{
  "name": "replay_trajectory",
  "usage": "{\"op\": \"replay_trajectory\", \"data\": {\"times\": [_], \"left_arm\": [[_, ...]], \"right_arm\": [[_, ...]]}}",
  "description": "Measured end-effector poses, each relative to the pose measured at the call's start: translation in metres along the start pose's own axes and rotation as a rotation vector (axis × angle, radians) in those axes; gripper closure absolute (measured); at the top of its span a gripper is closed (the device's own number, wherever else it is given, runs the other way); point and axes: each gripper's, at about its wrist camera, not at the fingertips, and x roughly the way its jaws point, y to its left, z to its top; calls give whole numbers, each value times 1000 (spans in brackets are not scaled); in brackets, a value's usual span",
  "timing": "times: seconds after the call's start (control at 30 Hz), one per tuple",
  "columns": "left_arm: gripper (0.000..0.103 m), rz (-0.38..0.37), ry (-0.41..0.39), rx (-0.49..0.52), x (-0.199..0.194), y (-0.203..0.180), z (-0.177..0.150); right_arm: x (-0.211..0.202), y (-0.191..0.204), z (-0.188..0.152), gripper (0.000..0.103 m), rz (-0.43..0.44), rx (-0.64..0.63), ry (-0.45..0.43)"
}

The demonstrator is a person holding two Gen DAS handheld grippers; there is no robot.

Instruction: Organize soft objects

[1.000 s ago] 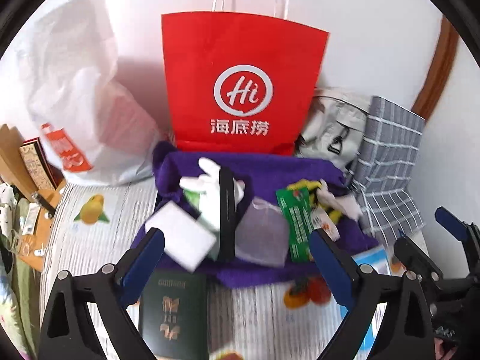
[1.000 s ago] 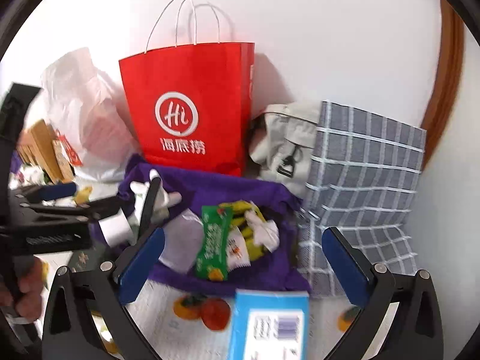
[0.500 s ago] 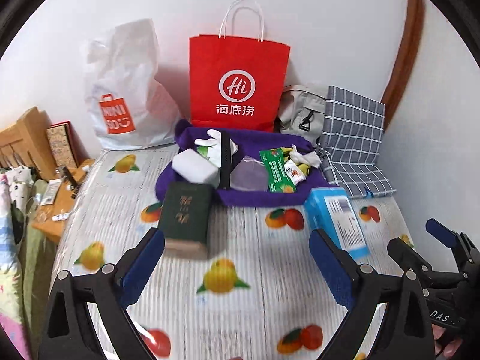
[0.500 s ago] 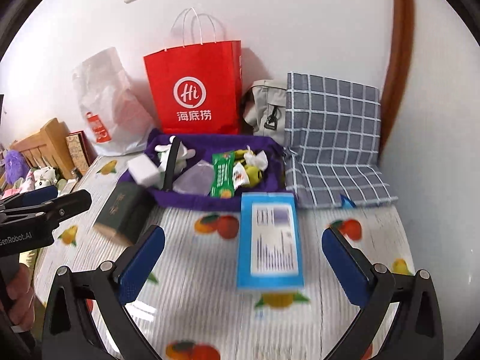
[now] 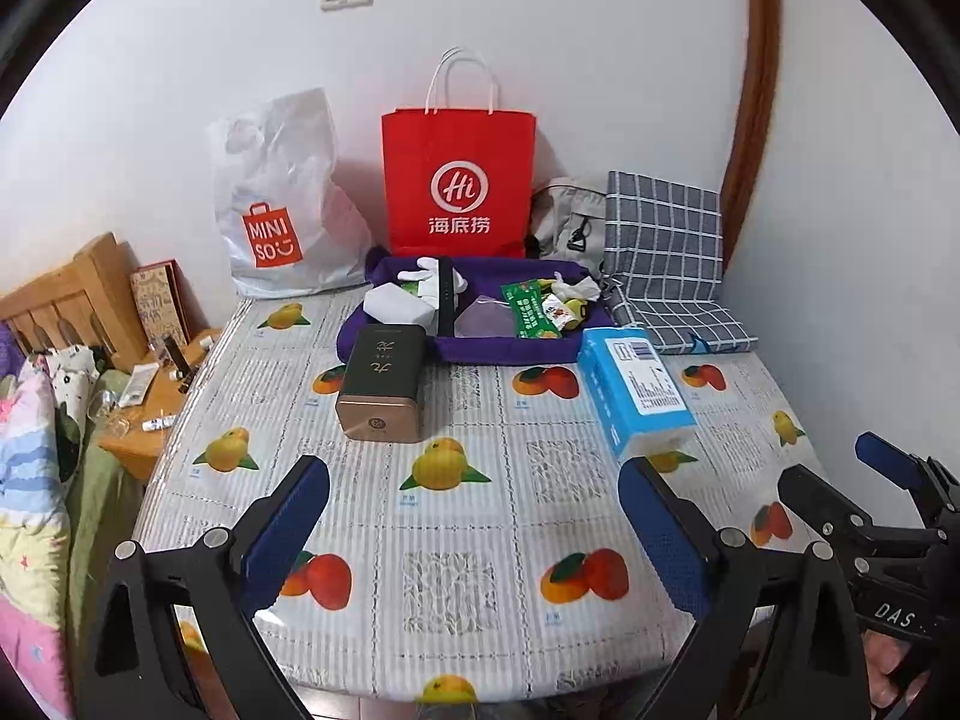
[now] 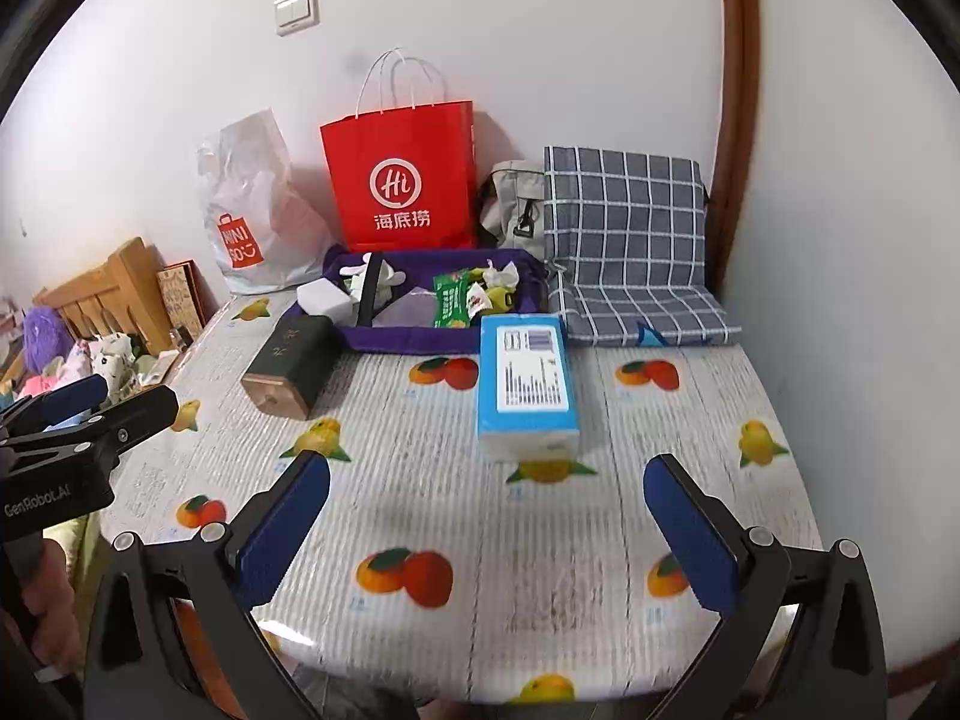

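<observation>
A purple cloth tray [image 5: 510, 351] [image 6: 414, 339] lies at the table's far side, holding a white block [image 5: 399, 306], a white glove [image 5: 429, 270], a green snack packet [image 5: 531, 312] [image 6: 451, 298] and other small items. A grey checked cushion [image 5: 666, 264] [image 6: 630, 246] and a grey bag [image 5: 567, 222] lean on the wall. My left gripper [image 5: 474, 525] is open and empty above the table's near edge. My right gripper [image 6: 486, 525] is open and empty there too.
A dark tin [image 5: 384, 381] [image 6: 294, 363] and a blue box [image 5: 636, 390] [image 6: 528, 381] lie in front of the tray. A red paper bag [image 5: 459, 180] and a white Miniso bag [image 5: 282, 204] stand at the wall. A wooden bedside [image 5: 78, 306] is at the left.
Both grippers have pulled back from the purple tray to the table's near edge. They stayed open and empty.
</observation>
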Motion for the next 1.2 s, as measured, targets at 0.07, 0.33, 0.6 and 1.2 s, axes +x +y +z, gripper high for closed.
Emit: {"op": "replay_trajectory", "data": {"times": [0.07,0.33,0.6,1.2], "left_arm": [[5,1,-7,1,-6,-2,-4],[5,4,-23,-9,-16,-3,-9],[5,12,-23,-7,-18,-4,-11],[5,9,-24,-7,-19,-3,-14]], "right_arm": [[-6,0,-4,0,-4,-5,-3],[-19,-5,-10,0,-28,2,-20],[-25,-7,-14,0,-27,5,-31],[-30,-3,-17,0,-21,-3,-43]]}}
